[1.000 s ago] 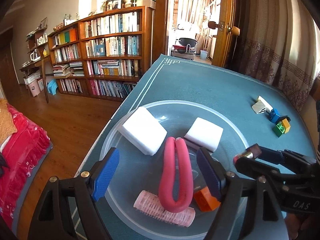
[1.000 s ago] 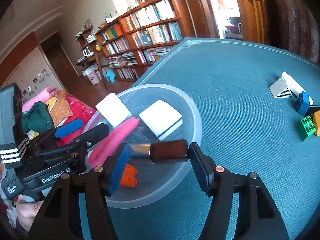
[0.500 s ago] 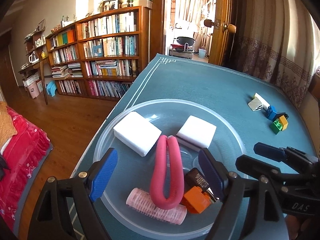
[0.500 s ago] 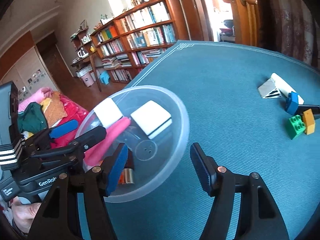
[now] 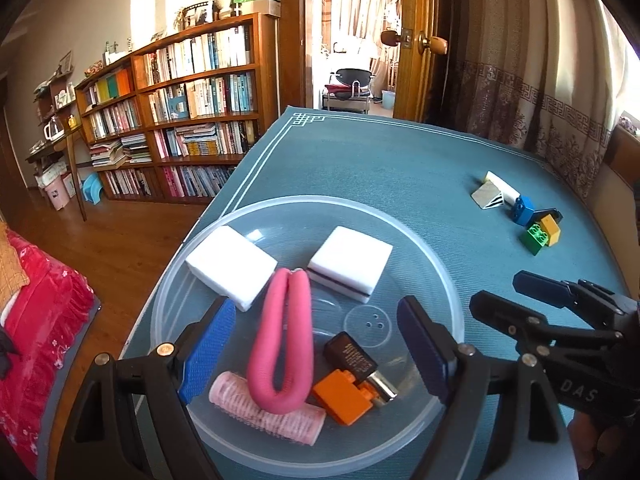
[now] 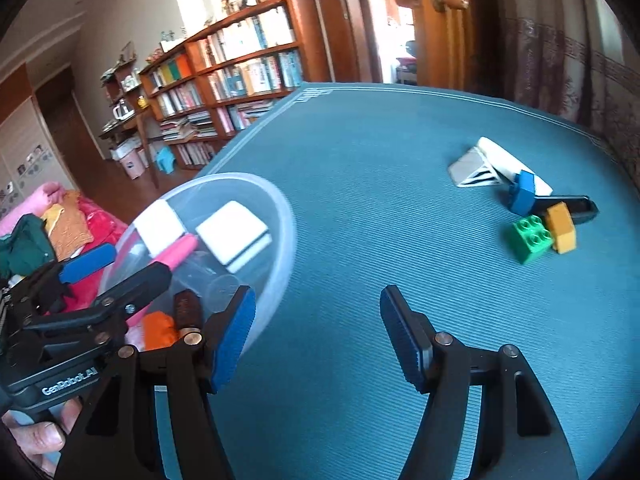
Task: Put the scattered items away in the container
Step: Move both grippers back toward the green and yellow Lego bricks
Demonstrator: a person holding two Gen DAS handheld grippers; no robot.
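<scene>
Clear plastic bowl [image 5: 420, 248] at the table's left edge now holds the brown lipstick [image 5: 352, 356], released a second ago. Right gripper [image 6: 316, 336] is spread, empty, swung toward the blocks [image 6: 532, 236] near the right edge. Left gripper [image 5: 316, 344] spread over the bowl.

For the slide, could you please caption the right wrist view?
Open right gripper over the teal table, facing leftover toy blocks.

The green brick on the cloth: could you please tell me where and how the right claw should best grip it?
Grip the green brick across its two flat side walls, coming from above with the right claw open. Its studs face up, and the yellow brick touches its right side, so pick the free faces.
</scene>
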